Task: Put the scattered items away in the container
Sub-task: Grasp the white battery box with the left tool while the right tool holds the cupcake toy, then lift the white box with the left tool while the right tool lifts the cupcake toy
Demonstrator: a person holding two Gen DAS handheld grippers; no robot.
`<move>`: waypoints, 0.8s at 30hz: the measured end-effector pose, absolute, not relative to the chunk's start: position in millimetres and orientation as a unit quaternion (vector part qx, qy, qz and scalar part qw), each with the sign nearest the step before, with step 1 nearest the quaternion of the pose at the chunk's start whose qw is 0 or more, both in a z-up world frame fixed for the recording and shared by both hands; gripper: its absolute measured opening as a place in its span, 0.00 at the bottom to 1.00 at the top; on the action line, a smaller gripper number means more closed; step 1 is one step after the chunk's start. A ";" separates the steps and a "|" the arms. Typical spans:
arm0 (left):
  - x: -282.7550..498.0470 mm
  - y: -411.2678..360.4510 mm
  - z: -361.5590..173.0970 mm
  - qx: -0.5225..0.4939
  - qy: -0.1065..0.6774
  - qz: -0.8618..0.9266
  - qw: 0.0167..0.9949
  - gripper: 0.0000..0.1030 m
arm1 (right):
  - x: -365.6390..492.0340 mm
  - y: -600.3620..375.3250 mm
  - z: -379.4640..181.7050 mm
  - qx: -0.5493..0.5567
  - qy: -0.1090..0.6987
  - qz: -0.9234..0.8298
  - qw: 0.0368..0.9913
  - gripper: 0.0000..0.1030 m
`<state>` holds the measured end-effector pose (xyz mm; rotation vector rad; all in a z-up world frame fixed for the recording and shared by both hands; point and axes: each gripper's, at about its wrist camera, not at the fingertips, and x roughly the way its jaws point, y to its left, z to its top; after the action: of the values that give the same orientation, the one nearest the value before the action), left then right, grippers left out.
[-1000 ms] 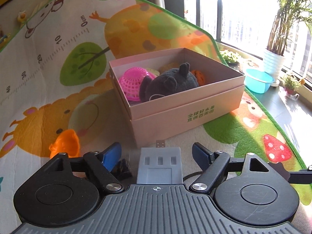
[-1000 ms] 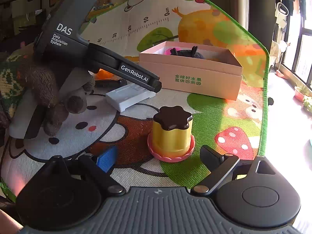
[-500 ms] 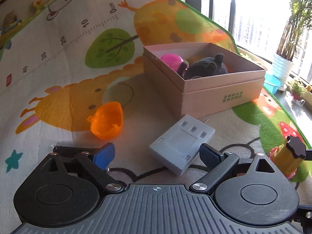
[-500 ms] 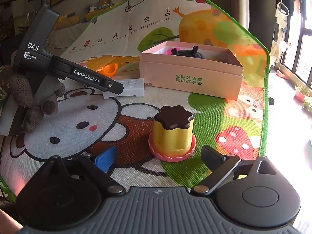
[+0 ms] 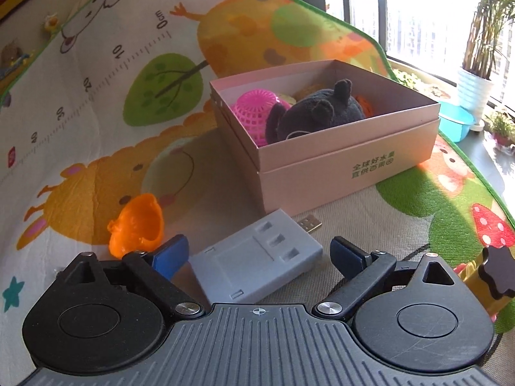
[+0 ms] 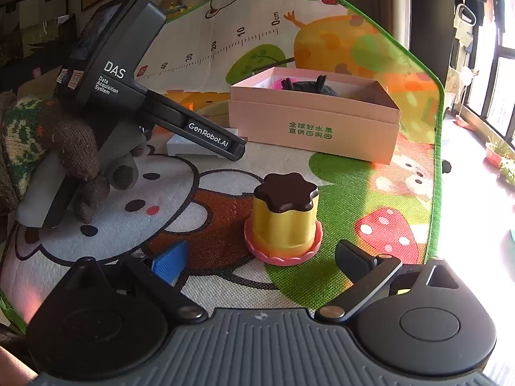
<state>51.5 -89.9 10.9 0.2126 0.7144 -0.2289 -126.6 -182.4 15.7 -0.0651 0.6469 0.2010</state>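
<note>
The grey plastic block lies flat on the play mat, just short of the pink box, its metal plug pointing at the box wall. My left gripper is spread wide around it — a blue pad on each side, neither touching as far as I can tell. An orange shell sits just left of my left fingertip. In the box are a dark plush toy and a pink mesh ball. My right gripper is also spread apart, empty, with the yellow pudding toy upright just ahead on the mat. My gloved hand grips the left tool.
</note>
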 end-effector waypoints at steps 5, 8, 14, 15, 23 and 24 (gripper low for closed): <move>53.0 -86.1 12.3 0.033 0.363 -0.062 0.929 0.97 | -126.9 -182.5 15.7 -0.031 0.317 0.098 0.943 0.95; 56.7 -91.4 11.9 0.032 0.364 -0.054 0.929 0.98 | -127.5 -182.3 15.7 -0.032 0.317 0.098 0.943 0.96; 63.2 -89.3 6.0 0.032 0.363 -0.049 0.930 0.98 | -128.3 -183.3 15.7 -0.030 0.315 0.097 0.943 0.96; 61.7 -87.8 6.0 0.033 0.360 -0.053 0.931 0.98 | -127.8 -183.4 15.9 -0.029 0.316 0.098 0.943 0.96; 29.0 -69.8 9.5 0.039 0.363 -0.106 0.925 0.89 | -127.7 -183.4 19.8 -0.036 0.315 0.095 0.944 0.96; 19.6 -67.2 10.0 0.042 0.364 -0.116 0.923 0.89 | -127.8 -183.9 21.2 -0.040 0.315 0.094 0.944 0.96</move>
<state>19.6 -67.2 10.0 0.0854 0.7474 -0.2377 -127.8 -183.9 21.2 -0.0816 0.6421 0.1922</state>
